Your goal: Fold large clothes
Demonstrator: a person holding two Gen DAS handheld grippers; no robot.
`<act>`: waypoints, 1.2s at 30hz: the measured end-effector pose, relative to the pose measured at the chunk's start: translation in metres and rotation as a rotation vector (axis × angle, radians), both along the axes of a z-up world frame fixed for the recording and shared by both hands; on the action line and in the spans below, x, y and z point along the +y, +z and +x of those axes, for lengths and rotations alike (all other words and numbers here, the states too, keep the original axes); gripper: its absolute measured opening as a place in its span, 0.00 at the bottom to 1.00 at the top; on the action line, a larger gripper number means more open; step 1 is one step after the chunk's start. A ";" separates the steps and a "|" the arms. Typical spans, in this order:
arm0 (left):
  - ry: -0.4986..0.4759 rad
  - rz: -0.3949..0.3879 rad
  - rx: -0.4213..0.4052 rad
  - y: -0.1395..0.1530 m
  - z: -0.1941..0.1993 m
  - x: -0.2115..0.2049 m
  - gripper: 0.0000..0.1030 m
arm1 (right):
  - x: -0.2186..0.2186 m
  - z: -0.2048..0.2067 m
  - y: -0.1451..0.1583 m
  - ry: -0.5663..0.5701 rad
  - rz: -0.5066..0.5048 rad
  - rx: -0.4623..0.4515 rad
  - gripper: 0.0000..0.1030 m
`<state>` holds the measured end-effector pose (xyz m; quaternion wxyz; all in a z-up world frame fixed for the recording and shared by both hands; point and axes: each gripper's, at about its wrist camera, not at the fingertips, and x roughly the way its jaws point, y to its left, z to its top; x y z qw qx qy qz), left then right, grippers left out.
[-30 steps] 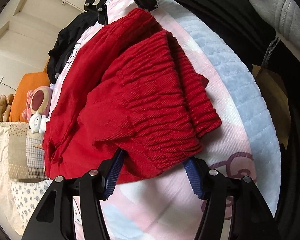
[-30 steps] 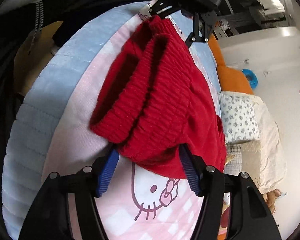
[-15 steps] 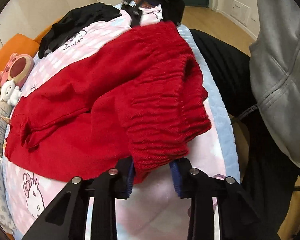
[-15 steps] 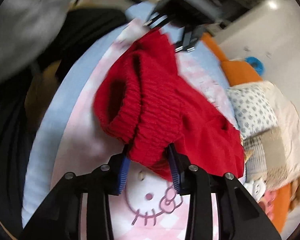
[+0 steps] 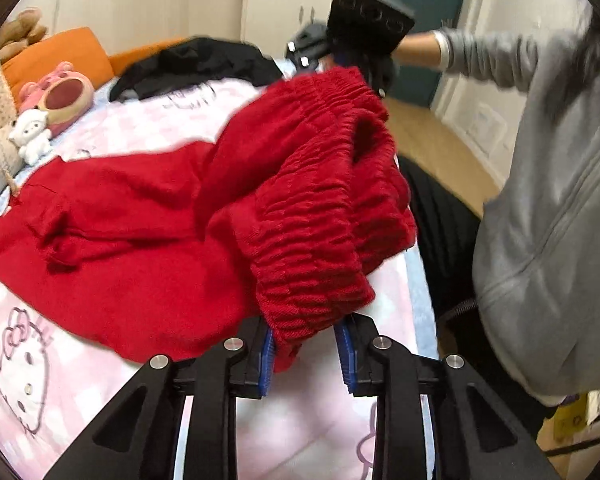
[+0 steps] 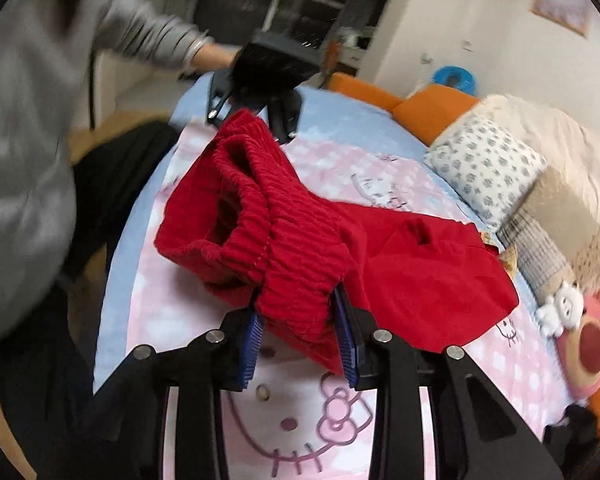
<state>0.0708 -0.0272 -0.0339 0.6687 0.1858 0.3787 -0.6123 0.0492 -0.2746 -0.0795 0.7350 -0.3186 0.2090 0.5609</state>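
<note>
While both grippers pinch the ribbed waistband, the red garment [image 5: 148, 216] lies spread over the pink cartoon-print blanket [image 5: 60, 380], its flat part reaching toward the pillow end of the bed and its gathered band raised near the side edge where the person stands. At the far left of the left wrist view, a pink plush toy [image 5: 60, 92] and a small white plush toy [image 5: 30, 136] sit near the pillow-end edge, and a black garment [image 5: 196, 64] lies at the far edge of the bed. Moving to the right, the left gripper [image 5: 306, 350] has its blue pads closed to a narrow gap with a fold of the band between them. The right gripper [image 6: 300, 334] holds the opposite end of the band in the same way, its fingers almost together on the thick fabric. The cloth looks like soft corduroy or knit, rather thick and of some weight, so I judge that it will sag and drape, not slip. The elastic band is the firmest part and a good place to hold. The colour is a plain deep red, with fine ribs on the band and a smoother surface on the rest.
</note>
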 end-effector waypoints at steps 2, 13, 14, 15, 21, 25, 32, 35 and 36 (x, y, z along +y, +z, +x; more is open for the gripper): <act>0.031 -0.039 0.029 0.011 0.019 0.010 0.29 | -0.001 0.019 0.011 -0.020 0.035 0.038 0.32; 0.242 -0.120 0.157 -0.008 0.146 0.045 0.27 | 0.001 0.176 0.019 -0.249 0.142 0.411 0.32; 0.265 -0.119 0.170 -0.016 0.156 0.048 0.27 | 0.001 0.186 0.014 -0.272 0.147 0.429 0.31; 0.286 -0.114 0.173 -0.023 0.163 0.051 0.25 | 0.000 0.199 0.007 -0.304 0.153 0.446 0.31; 0.388 -0.090 0.235 -0.067 0.186 0.070 0.25 | -0.011 0.247 -0.043 -0.474 0.181 0.602 0.36; 0.428 -0.082 0.219 -0.073 0.185 0.071 0.26 | -0.015 0.252 -0.057 -0.590 0.188 0.567 0.74; 0.524 -0.033 0.057 -0.026 0.156 0.086 0.56 | -0.045 0.204 -0.016 -0.704 0.165 0.399 0.83; 0.618 -0.129 -0.015 0.015 0.141 0.108 0.61 | -0.051 0.169 0.008 -0.726 0.184 0.333 0.80; 0.658 -0.183 -0.017 0.032 0.134 0.114 0.62 | -0.049 0.161 0.013 -0.718 0.198 0.311 0.66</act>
